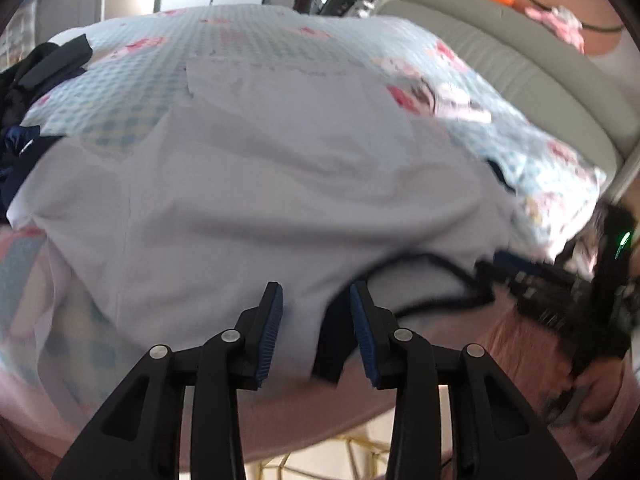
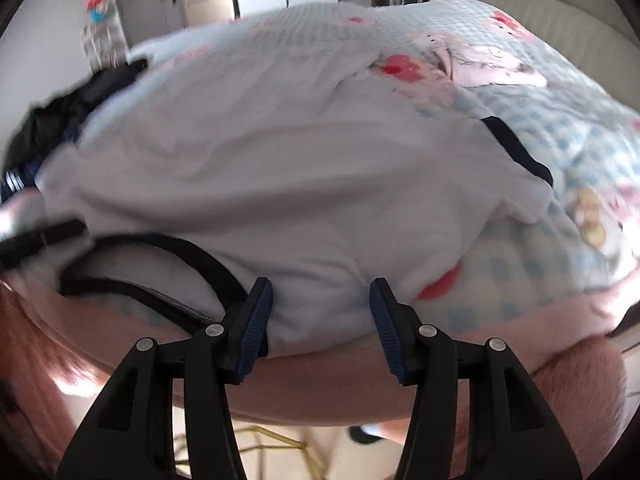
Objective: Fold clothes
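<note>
A white T-shirt point(image 1: 280, 184) with navy trim lies spread on a bed with a blue checked cartoon sheet point(image 1: 132, 92). My left gripper point(image 1: 316, 292) is open at the shirt's near edge, with white fabric and a dark trim piece point(image 1: 332, 344) lying between its fingers. In the right wrist view the same T-shirt point(image 2: 280, 168) shows its navy-edged collar point(image 2: 168, 272) at the lower left and a dark-cuffed sleeve point(image 2: 516, 148) at the right. My right gripper point(image 2: 320, 286) is open over the shirt's near shoulder edge. It also shows, blurred, as the right gripper point(image 1: 560, 284) in the left wrist view.
A heap of dark clothes point(image 1: 36, 76) sits at the bed's left side, seen again as the dark clothes point(image 2: 60, 116). A grey padded headboard point(image 1: 520, 64) runs along the right. A pink bed edge point(image 2: 320, 384) lies below the grippers, with floor beneath.
</note>
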A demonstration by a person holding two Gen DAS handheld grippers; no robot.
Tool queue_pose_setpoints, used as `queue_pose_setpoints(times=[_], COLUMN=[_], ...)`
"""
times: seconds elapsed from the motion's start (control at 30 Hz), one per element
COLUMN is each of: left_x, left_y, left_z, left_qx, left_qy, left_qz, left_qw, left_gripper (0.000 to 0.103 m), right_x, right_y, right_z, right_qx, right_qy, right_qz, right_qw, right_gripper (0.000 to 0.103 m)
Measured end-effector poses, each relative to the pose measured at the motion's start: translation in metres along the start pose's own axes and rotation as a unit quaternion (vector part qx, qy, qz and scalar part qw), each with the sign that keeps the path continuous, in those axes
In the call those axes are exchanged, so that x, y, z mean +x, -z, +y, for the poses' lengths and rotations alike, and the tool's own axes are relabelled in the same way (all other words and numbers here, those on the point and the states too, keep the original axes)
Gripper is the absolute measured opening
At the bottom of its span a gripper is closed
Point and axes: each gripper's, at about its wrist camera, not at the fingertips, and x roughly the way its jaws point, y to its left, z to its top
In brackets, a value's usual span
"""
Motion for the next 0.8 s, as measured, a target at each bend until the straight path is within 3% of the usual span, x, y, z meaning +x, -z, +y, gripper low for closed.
queue_pose_setpoints(times=[0.1,0.17,0.2,0.3,0.43,0.57,0.63,0.73,0.8], left_x=[0.011,0.014,0.012,0.008,-0.003,-0.021,-0.024,0.0,0.017], left_y=[0.008,0.009,0.009,0.011,0.019,0.013,0.006,0.001,0.009], left_z=[0.0,-0.003,-0.004,-0.005,0.007,0.01,0.011,0.014,0.018], left_qx=[0.004,0.01,0.014,0.021,0.006,-0.009,-0.015,-0.023,-0.027], left_qy=[-0.026,-0.047,-0.05,-0.056,-0.021,0.027,0.041,0.009,-0.015], left_qz=[0.022,0.022,0.022,0.027,0.045,0.008,-0.01,0.03,0.081], left_qw=[0.9994,0.9986,0.9984,0.9979,0.9988,0.9996,0.999,0.9992,0.9962], left_gripper=[0.04,0.032,0.021,0.019,0.021,0.029,0.037,0.04,0.039], right_x=[-0.003,0.012,0.02,0.018,0.019,0.0,-0.012,-0.008,0.014], right_y=[0.003,0.001,0.002,0.008,0.011,0.001,-0.007,-0.016,-0.012], right_z=[0.005,0.016,0.018,0.012,-0.003,-0.007,-0.006,0.0,0.007], right_qx=[-0.007,-0.029,-0.034,-0.017,0.012,0.035,0.044,0.045,0.023], right_qy=[-0.004,0.018,0.031,0.04,0.029,-0.033,-0.059,-0.046,0.006], right_qz=[0.002,0.022,0.036,0.049,0.075,0.033,0.0,-0.023,0.027], right_qw=[1.0,0.999,0.998,0.998,0.997,0.998,0.997,0.998,0.999], right_gripper=[0.061,0.062,0.062,0.048,0.047,0.049,0.051,0.058,0.057])
